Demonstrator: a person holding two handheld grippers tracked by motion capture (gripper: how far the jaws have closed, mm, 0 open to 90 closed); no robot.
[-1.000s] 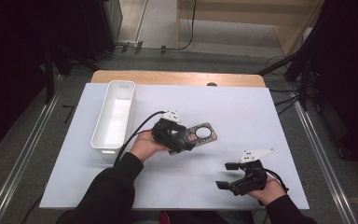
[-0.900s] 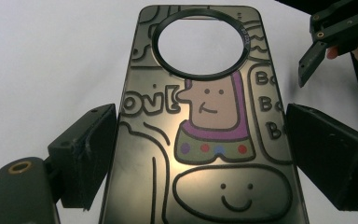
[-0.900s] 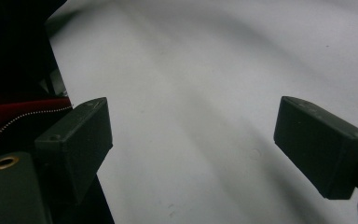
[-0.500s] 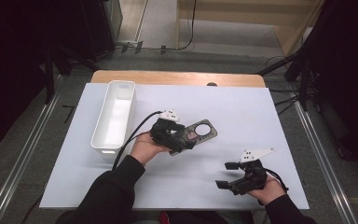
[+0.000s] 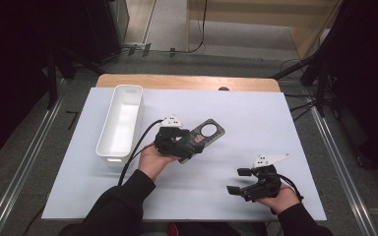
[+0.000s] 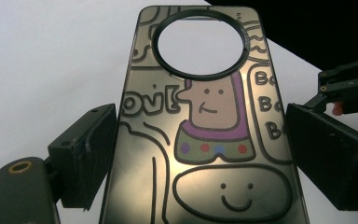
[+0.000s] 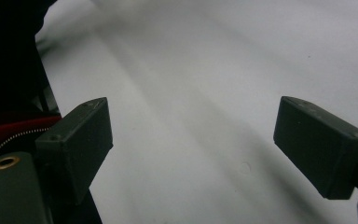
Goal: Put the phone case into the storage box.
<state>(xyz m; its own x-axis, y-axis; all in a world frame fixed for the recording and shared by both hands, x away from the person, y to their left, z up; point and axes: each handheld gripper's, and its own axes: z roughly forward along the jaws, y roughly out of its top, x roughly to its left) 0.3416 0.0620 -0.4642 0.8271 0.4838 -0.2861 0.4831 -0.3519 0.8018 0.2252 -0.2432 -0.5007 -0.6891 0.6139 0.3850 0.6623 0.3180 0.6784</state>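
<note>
A dark phone case (image 5: 200, 139) with cartoon drawings and a round camera hole sits between the jaws of my left gripper (image 5: 193, 142), near the middle of the white table top (image 5: 256, 115). In the left gripper view both pads press on the long edges of the case (image 6: 205, 140), so the left gripper (image 6: 203, 149) is shut on it. My right gripper (image 5: 236, 181) rests near the front right of the table. In the right gripper view its jaws stand wide apart, and the gripper (image 7: 191, 140) is open over bare white surface.
A long white bin (image 5: 109, 156) stands empty at the left of the table, close to my left forearm. A strip of wooden table edge (image 5: 187, 81) shows at the back. The other gripper (image 6: 349, 84) appears at the right of the left gripper view.
The left gripper has shifted the phone case slightly toward the far side of the table. The right gripper has stayed where it was.
</note>
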